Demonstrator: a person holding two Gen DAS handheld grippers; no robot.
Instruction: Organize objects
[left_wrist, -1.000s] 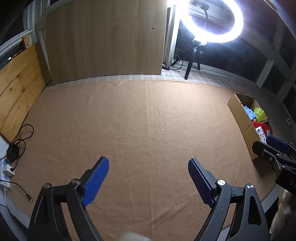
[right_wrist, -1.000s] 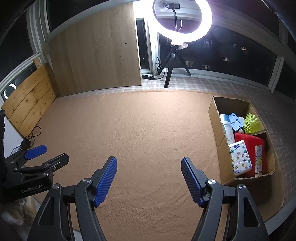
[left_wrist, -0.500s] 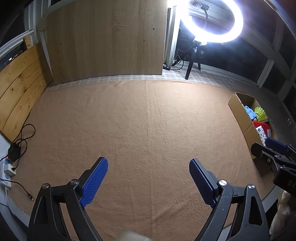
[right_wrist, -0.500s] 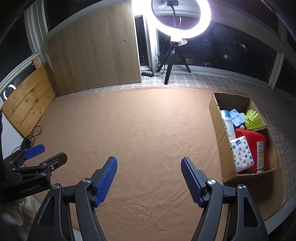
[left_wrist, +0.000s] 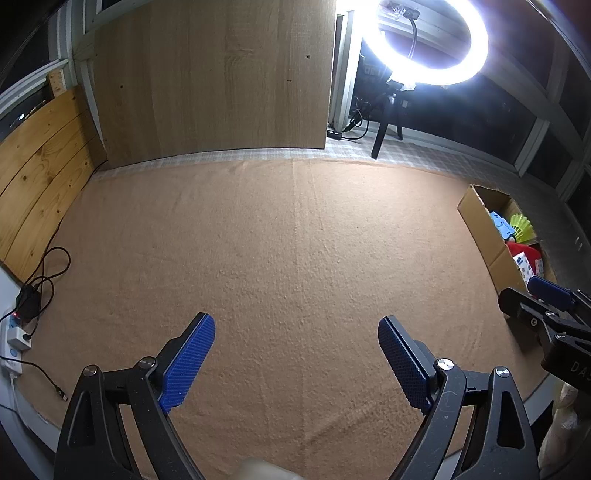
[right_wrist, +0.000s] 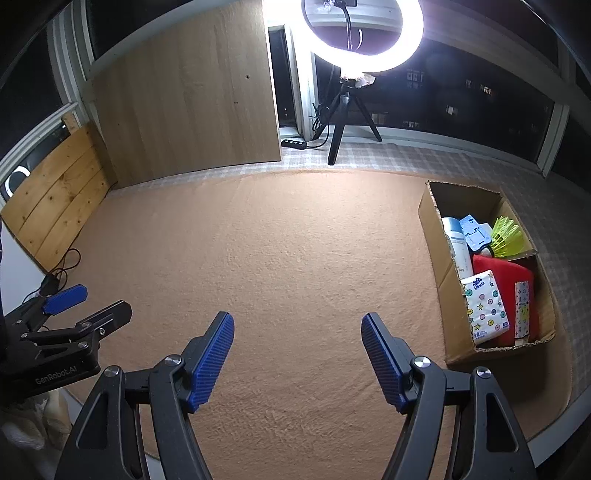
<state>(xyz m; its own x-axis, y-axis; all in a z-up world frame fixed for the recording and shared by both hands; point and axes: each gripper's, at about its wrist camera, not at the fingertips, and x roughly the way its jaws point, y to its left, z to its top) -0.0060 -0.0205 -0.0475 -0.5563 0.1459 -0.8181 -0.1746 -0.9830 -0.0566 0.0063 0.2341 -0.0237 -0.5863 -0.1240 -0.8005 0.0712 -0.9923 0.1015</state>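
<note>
i have both tools hanging over the tan blanket (right_wrist: 295, 258) that covers the desk, and neither one carries anything: the left gripper (left_wrist: 295, 365) has its blue fingers (left_wrist: 186, 363) spread wide with only blanket between them, and the right gripper (right_wrist: 297, 360) is spread just as wide and just as bare. the things to be organized all seem to sit in the cardboard box (right_wrist: 436, 236) at the right edge of the blanket, just beside my right tool: a white bottle (right_wrist: 458, 243), a pale blue plastic piece (right_wrist: 476, 230), a yellow-green shuttlecock (right_wrist: 508, 236), a red pouch (right_wrist: 498, 280), a tissue pack with stars and smileys (right_wrist: 484, 306) and a small patterned strip (right_wrist: 521, 310) lying on the red. from the left camera the same box (left_wrist: 480, 225) shows far to the right with the other tool in front of it. i see no loose object on the open blanket in either view, so i judge the sorting to be done or nearly so; what may be left is only to pull back. the ring light (right_wrist: 362, 33) stands on its tripod behind, and a power strip (left_wrist: 16, 328) with cables lies off the left edge
</note>
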